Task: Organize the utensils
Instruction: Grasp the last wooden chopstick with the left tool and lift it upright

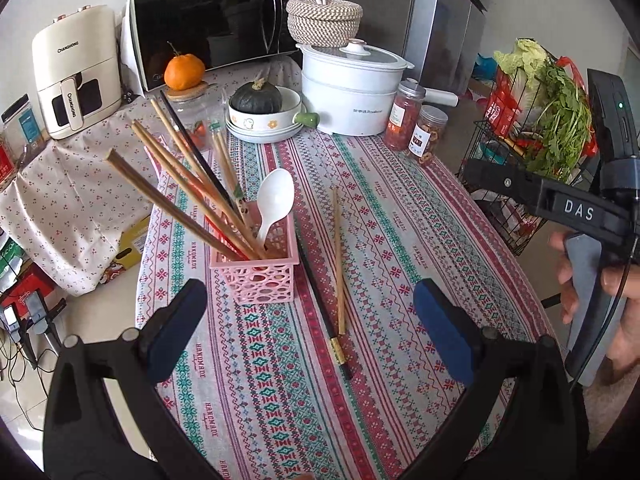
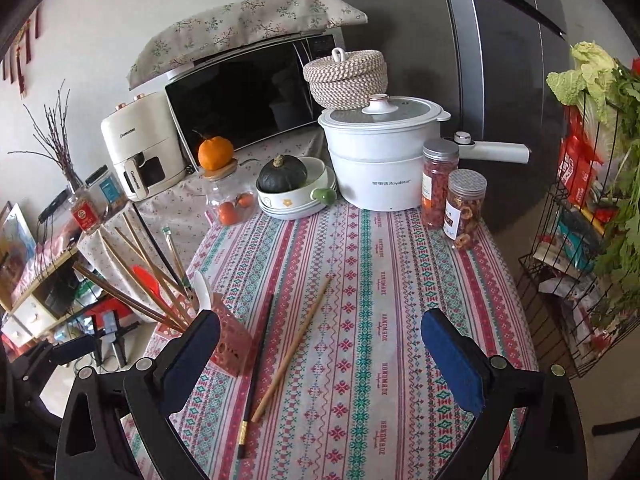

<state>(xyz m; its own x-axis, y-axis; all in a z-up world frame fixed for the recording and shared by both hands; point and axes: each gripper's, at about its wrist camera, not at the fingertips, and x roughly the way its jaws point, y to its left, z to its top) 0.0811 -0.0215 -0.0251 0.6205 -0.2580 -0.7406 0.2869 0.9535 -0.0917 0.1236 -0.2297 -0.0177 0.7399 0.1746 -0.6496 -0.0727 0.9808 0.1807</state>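
A pink lattice basket (image 1: 260, 276) stands on the patterned tablecloth and holds several wooden chopsticks and a white spoon (image 1: 274, 200). It also shows in the right wrist view (image 2: 230, 344). A black chopstick with a gold band (image 1: 324, 312) and a wooden chopstick (image 1: 339, 264) lie on the cloth just right of the basket, also seen as the black chopstick (image 2: 258, 368) and the wooden chopstick (image 2: 294, 344). My left gripper (image 1: 312, 332) is open and empty, hovering above them. My right gripper (image 2: 324, 360) is open and empty over the same spot; its body shows in the left wrist view (image 1: 560, 200).
At the back stand a white electric pot (image 1: 352, 92), a bowl with a dark squash (image 1: 260, 104), two jars (image 1: 416, 124), a glass jar with an orange on top (image 1: 184, 76), a microwave (image 1: 212, 28) and an air fryer (image 1: 76, 72). A wire rack with vegetables (image 2: 592, 216) stands right of the table.
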